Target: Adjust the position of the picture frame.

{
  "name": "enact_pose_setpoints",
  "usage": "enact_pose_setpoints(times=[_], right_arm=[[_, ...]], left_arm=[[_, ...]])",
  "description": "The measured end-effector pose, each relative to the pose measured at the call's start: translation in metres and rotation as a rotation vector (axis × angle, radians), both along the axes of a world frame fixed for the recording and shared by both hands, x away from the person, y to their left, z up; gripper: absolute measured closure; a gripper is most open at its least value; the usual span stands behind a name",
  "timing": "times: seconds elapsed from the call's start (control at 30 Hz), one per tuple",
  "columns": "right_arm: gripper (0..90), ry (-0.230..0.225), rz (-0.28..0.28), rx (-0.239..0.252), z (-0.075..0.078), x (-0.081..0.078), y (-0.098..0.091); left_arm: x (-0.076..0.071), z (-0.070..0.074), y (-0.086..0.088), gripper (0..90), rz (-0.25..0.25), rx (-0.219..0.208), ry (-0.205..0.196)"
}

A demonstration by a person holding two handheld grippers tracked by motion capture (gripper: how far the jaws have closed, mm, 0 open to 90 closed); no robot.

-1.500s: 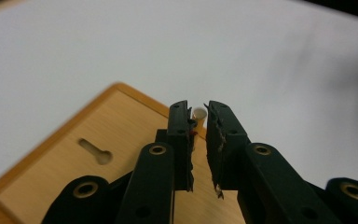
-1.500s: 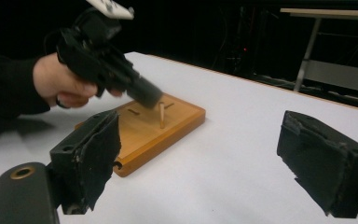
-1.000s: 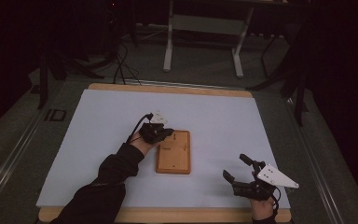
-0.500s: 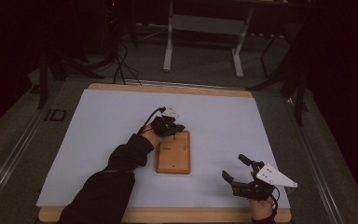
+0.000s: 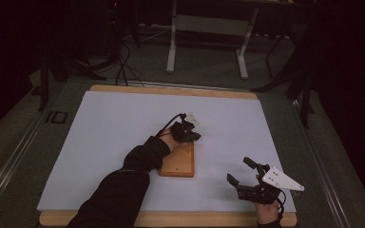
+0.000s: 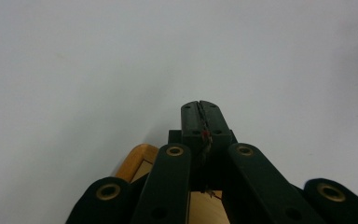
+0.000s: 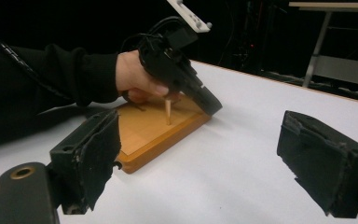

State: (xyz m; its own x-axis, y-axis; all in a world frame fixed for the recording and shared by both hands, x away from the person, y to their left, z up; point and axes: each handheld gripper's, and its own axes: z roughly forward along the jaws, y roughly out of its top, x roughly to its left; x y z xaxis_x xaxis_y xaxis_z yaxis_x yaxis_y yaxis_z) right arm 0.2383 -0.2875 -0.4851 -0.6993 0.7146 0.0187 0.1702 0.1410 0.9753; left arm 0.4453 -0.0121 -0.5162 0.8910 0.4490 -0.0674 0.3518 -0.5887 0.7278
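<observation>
Board [image 5: 178, 164]: a flat wooden block with a raised rim, laid near the middle of the white table [image 5: 100, 137], long side running away from the person. In the right gripper view [image 7: 161, 128] a thin wooden peg [image 7: 168, 112] is seen standing upright on its top face.

Left gripper [image 5: 192, 135]: held over the far end of the board, tips pointed beyond its far edge. In the left gripper view [image 6: 200, 112] the jaws are seen pressed together, with a thin reddish strand [image 6: 206, 137] caught in the seam behind the tips; what it is cannot be told. The board's rounded corner [image 6: 137, 158] is seen below the jaws. In the right gripper view [image 7: 209, 102] the tips are placed just past the peg, low over the board's edge; whether they touch it cannot be told.

Right gripper [image 5: 240, 173]: held near the table's front right, well apart from the board. Its jaws are spread wide and hold nothing; black pads [image 7: 98, 144] are seen at either side of its own view.
</observation>
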Motion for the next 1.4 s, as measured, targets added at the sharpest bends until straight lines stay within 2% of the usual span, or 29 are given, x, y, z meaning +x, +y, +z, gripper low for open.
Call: enact_pose_setpoints(times=[0.17,0.57,0.73,0.87,0.93,1.03,1.1,1.17,1.4], right_arm=[[13.1,0.000,0.001,0.002,0.000,0.000,0.000],[13.1,0.000,0.003,-0.002,0.000,0.000,0.000],[13.1,-0.003,0.004,-0.004,0.000,0.000,0.001],[13.1,-0.002,0.002,0.001,0.000,0.000,-0.001],[13.1,-0.002,0.002,0.001,0.000,0.000,-0.001],[13.1,-0.006,0.002,0.003,0.001,-0.001,-0.001],[13.1,-0.006,0.002,0.003,0.001,-0.001,-0.001],[13.1,-0.006,0.002,0.003,0.001,-0.001,-0.001],[13.1,-0.005,0.004,-0.005,0.001,0.000,0.001]], left_arm=[[0.003,-0.002,-0.002,90.0,0.012,0.041,0.004],[0.009,0.003,0.005,90.0,0.047,0.037,0.000],[0.012,0.002,0.000,90.0,0.032,0.054,0.001],[0.013,0.002,-0.005,90.0,0.022,0.096,-0.016],[0.013,0.002,-0.005,90.0,0.023,0.096,-0.014],[0.015,0.003,0.001,90.0,0.045,0.115,-0.023],[0.017,0.003,0.005,90.0,0.056,0.111,-0.011],[0.018,0.003,0.017,90.0,0.079,0.109,-0.007],[0.017,0.003,0.026,90.0,0.077,0.109,-0.004]])
